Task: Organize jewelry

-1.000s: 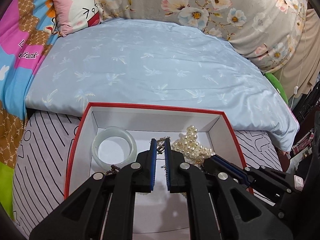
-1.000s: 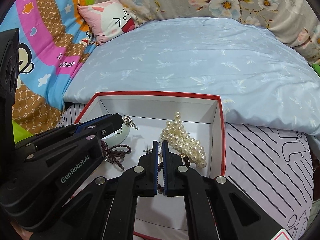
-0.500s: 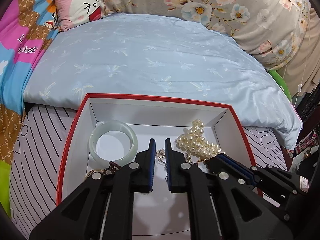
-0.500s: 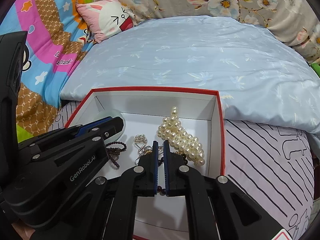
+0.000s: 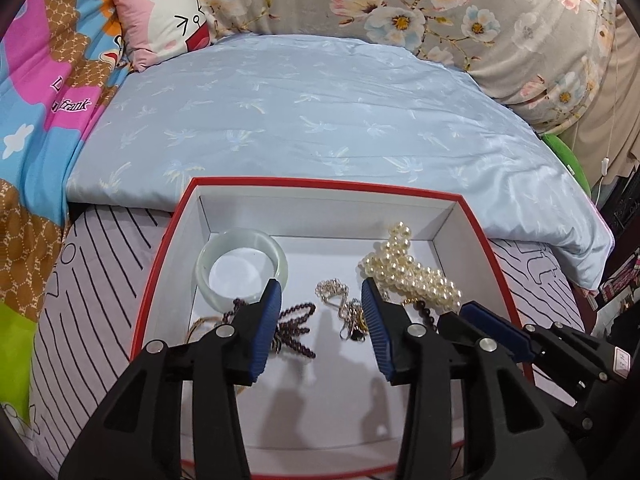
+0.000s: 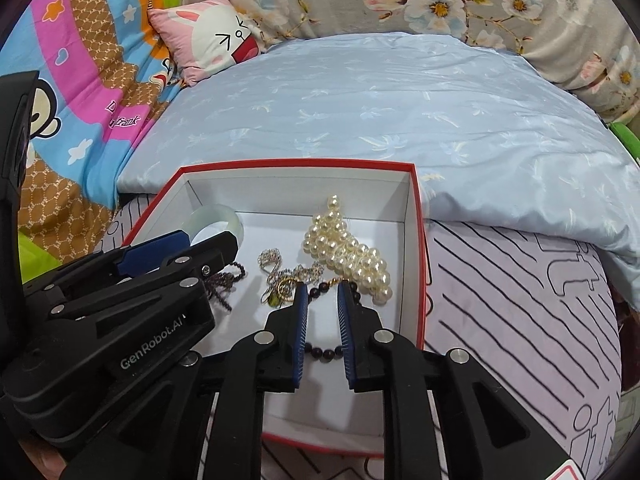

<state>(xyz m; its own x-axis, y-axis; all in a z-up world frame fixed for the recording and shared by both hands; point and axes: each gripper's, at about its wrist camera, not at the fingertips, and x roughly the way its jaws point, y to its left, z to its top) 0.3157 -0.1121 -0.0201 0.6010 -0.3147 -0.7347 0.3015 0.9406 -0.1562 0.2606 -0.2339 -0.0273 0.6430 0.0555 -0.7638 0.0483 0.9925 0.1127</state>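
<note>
Bedding fills the background: a pale blue quilt (image 5: 320,120) lies behind a red-edged white box (image 5: 160,264), which rests on a striped sheet (image 5: 100,280) on the bed.

Both claws hang over the box and point down into it. The left claw (image 5: 322,294) has just been opening and its jaws now stand well spread, with nothing pinched; a silver chain (image 5: 340,304) lies on the box floor below the gap. The right claw (image 6: 322,296) has also just been opening, but only to a narrow gap. A dark bead string (image 6: 324,354) runs across the floor under that gap, and the pads do not appear to press on it.

All the jewelry is inside the box. A pale jade bangle (image 5: 240,268) lies at the far left, a pearl strand (image 5: 416,276) is heaped at the right, and a dark red bead bracelet (image 5: 294,324) sits beside the left claw's left finger. The silver chain is tangled with a small gold piece in the middle.

The main risk is, I judge, the tangle: the chain, the gold piece and the dark beads lie touching, so closing on one could drag the others along. The two claws are also close together and could knock each other or shove the light box.
</note>
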